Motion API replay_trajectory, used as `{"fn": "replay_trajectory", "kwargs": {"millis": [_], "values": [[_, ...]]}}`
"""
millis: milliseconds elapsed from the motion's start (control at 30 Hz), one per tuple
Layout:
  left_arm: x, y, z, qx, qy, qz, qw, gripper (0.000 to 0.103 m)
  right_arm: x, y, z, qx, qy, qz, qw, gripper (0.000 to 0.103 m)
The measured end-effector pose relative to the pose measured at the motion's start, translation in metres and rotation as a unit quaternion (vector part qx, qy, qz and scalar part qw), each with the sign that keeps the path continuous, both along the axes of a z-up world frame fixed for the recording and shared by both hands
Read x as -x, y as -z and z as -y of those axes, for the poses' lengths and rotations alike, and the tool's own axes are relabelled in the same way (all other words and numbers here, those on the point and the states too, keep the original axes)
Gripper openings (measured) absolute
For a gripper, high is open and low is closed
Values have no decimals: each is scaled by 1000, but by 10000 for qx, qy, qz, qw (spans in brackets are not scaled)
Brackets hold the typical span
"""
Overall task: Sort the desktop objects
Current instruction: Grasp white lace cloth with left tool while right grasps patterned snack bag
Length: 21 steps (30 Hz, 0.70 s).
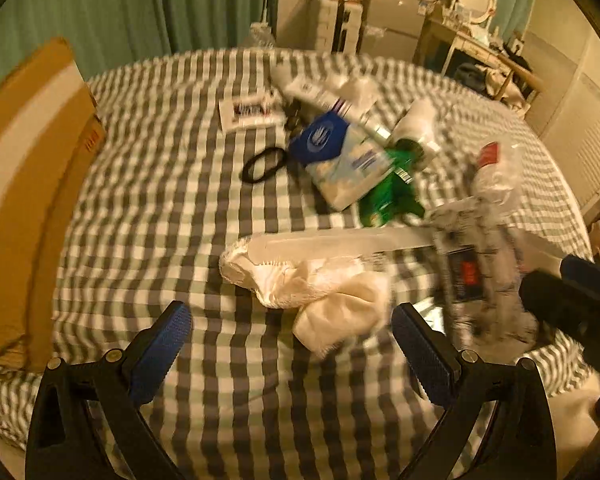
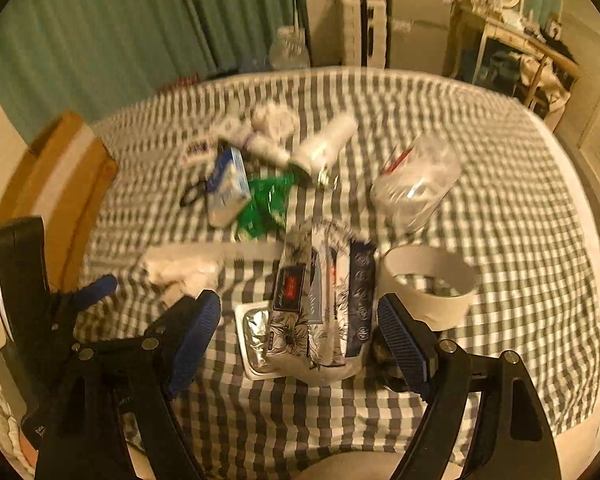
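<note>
1. Checked grey-and-white cloth point(image 2: 500, 184) covered the whole table, with the clutter gathered toward its middle and near edge.
2. Brown cardboard box point(image 1: 24, 184) stood at the cloth's left edge, well apart from the pile.
3. Both claws hung over the near edge with their fingers spread wide and nothing between the pads: the left gripper point(image 1: 292, 356) above bare cloth just short of a crumpled white cloth point(image 1: 320, 284), the right gripper point(image 2: 300, 344) straddling a flower-printed packet point(image 2: 312, 312) without touching it.
4. A white paper ring point(image 2: 428, 280) stood just right of that packet, by the right finger.
5. A clear plastic bottle point(image 2: 416, 184) lay beyond the ring.
6. Farther back, a blue-and-white pack point(image 1: 340, 156) overlapped a green wrapper point(image 1: 388, 196).
7. A black hair tie point(image 1: 264, 165) lay left of them, apart.
</note>
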State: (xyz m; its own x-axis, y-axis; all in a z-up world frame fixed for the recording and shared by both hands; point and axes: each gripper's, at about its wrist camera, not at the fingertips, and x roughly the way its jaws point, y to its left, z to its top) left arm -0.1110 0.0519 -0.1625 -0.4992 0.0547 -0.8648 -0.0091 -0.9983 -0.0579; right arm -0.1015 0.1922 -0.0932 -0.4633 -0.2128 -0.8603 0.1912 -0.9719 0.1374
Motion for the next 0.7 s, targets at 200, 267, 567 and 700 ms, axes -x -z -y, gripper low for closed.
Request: {"fn": "replay_trajectory", "kwargs": {"millis": [200,267,567,700], "values": [[8,18,0,13,7,37,10000,99,28,43,5,-50,101,718,9974,81],[8,21,-3,160,77,47,9998,92,37,60,6,-112,81,1046,9944,81],[-3,10,6,-723,355,235,9965,24,35,71,-21,226,507,1234,9908,35],[-17,-7,14,-995,318,130,9944,20,20,56,-28,387,500,955,9934,22]]}}
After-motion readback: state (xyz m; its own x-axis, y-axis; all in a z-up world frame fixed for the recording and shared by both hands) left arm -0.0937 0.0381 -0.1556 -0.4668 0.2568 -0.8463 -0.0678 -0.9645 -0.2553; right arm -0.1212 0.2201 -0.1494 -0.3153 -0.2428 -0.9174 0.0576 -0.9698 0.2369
